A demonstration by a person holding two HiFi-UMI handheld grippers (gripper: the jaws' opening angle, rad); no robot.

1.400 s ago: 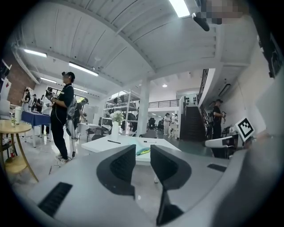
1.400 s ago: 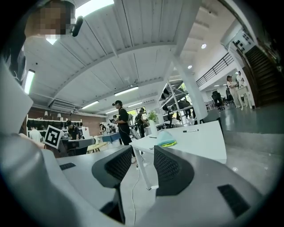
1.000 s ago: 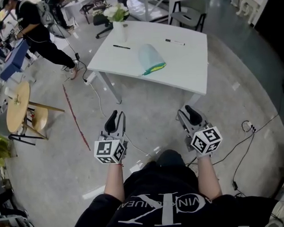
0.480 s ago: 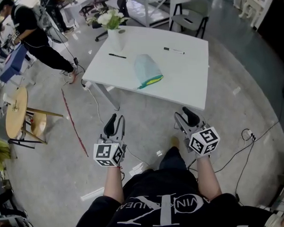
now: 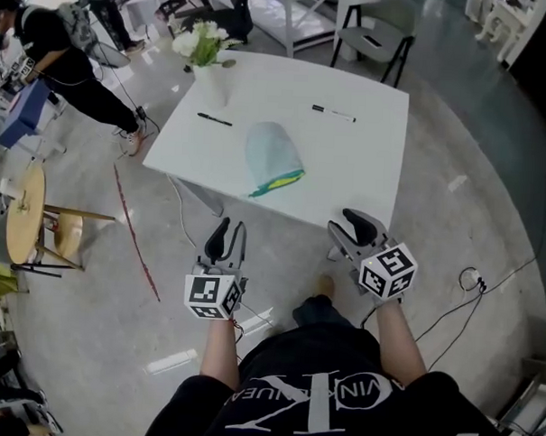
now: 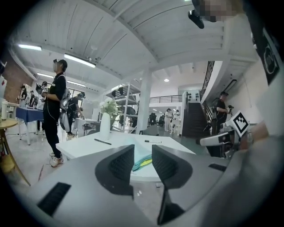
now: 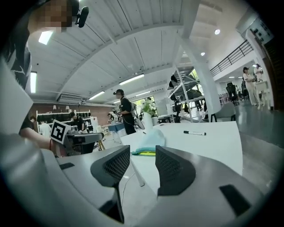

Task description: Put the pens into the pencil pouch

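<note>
A pale blue pencil pouch point(image 5: 273, 158) with a yellow-green opening lies on the white table point(image 5: 366, 162); it also shows in the left gripper view point(image 6: 143, 161) and the right gripper view point(image 7: 150, 142). One black pen point(image 5: 214, 120) lies left of the pouch point(image 6: 102, 142), near a vase. A second pen point(image 5: 334, 113) lies farther back on the right point(image 7: 195, 133). My left gripper point(image 5: 227, 239) and right gripper point(image 5: 352, 232) hover over the floor just short of the table's near edge. Both are open with nothing between the jaws, and the right jaws are still opening.
A white vase with flowers point(image 5: 204, 60) stands at the table's far left corner. A person in black point(image 5: 58, 63) stands left of the table, near a round wooden stool point(image 5: 25, 215). A chair point(image 5: 376, 41) stands behind the table. Cables point(image 5: 473, 285) run over the grey floor.
The table has come nearer in the head view as I walked toward it; both grippers have travelled forward with me and now sit close to its near edge.
</note>
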